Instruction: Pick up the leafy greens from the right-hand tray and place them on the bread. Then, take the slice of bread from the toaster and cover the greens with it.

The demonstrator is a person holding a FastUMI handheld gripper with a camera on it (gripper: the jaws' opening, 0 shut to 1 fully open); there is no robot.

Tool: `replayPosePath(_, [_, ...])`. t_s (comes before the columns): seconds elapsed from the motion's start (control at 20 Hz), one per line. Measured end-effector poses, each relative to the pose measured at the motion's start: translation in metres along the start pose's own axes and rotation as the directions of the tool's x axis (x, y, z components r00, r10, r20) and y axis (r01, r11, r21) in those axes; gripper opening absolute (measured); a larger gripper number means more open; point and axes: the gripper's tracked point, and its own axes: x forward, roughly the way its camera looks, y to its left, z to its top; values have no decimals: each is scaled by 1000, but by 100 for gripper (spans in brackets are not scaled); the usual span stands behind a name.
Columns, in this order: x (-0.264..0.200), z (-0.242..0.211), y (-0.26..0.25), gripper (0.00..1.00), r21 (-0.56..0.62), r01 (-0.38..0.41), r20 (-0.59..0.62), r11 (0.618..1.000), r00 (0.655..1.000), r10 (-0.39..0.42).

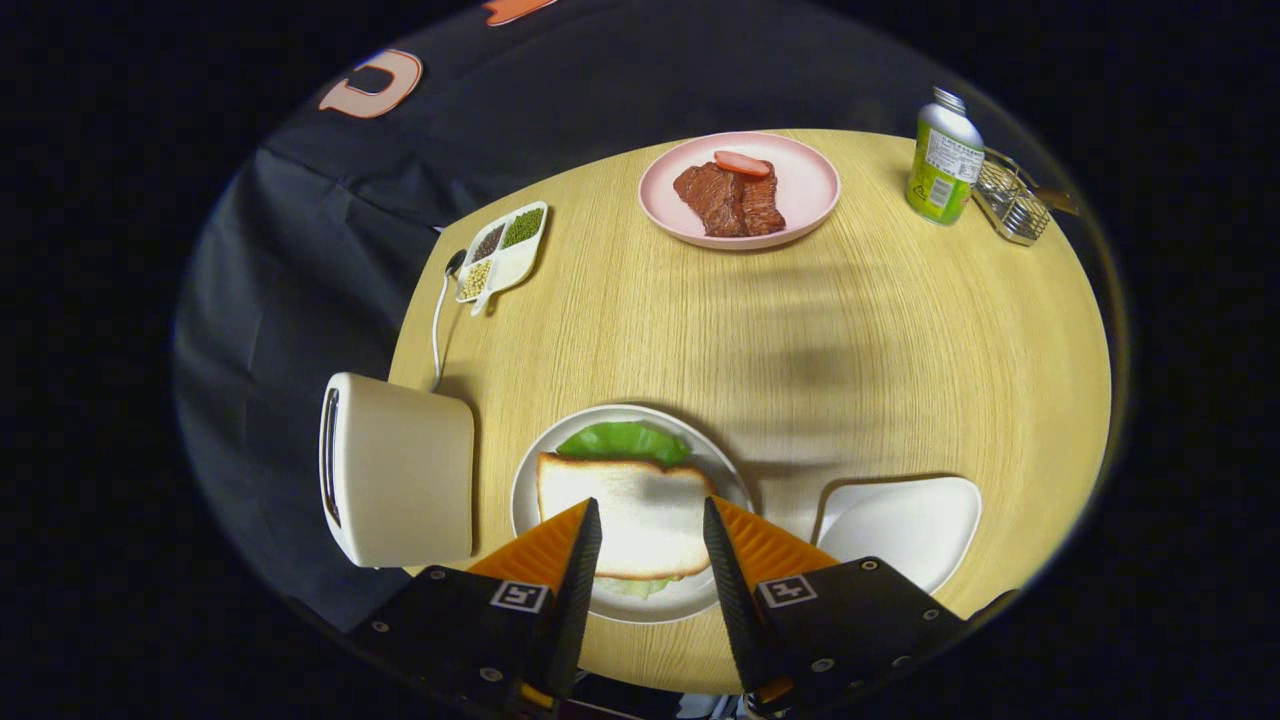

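Near the tabletop's front edge, the bread slice (640, 515) is laid over the leafy greens (622, 441); gripper (652, 545) spread, empty; withdrawal judged next.

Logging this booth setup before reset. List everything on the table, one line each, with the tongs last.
table: one, light wood, round, carrying everything below.
toaster: one, cream, beside the near plate.
near plate: one, white, just ahead of the tongs.
bread slice: one, white with browned crust, on top of the greens on the near plate.
leafy greens: one bunch, green, showing from under the bread's far edge.
tray: one, white, on the near plate's other side.
pink plate: one, far side of the table.
meat: brown slices plus one pinkish piece, on the pink plate.
divided dish: one, white, holding dark, green and pale grains.
bottle: one, green and white.
wire rack: one, metal, beside the bottle.
tongs: one pair, open, fingers either side of the bread, not pressing it.
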Motion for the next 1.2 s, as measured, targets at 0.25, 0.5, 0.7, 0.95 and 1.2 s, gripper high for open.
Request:
replayPosePath(0.25, [-30,13,-2,87,-12,55,87,998,995,-54])
replayPosePath(0.5, [-97,39,1,99,-33,126,252,992,961,-113])
replayPosePath(0.7, [-170,62,6,99,-61,182,430,981,892,-139])
replayPosePath(0.95, [-256,69,12,98,-72,241,631,968,763,-142])
replayPosePath(1.2, [-298,52,9,99,-33,265,739,964,656,-155])
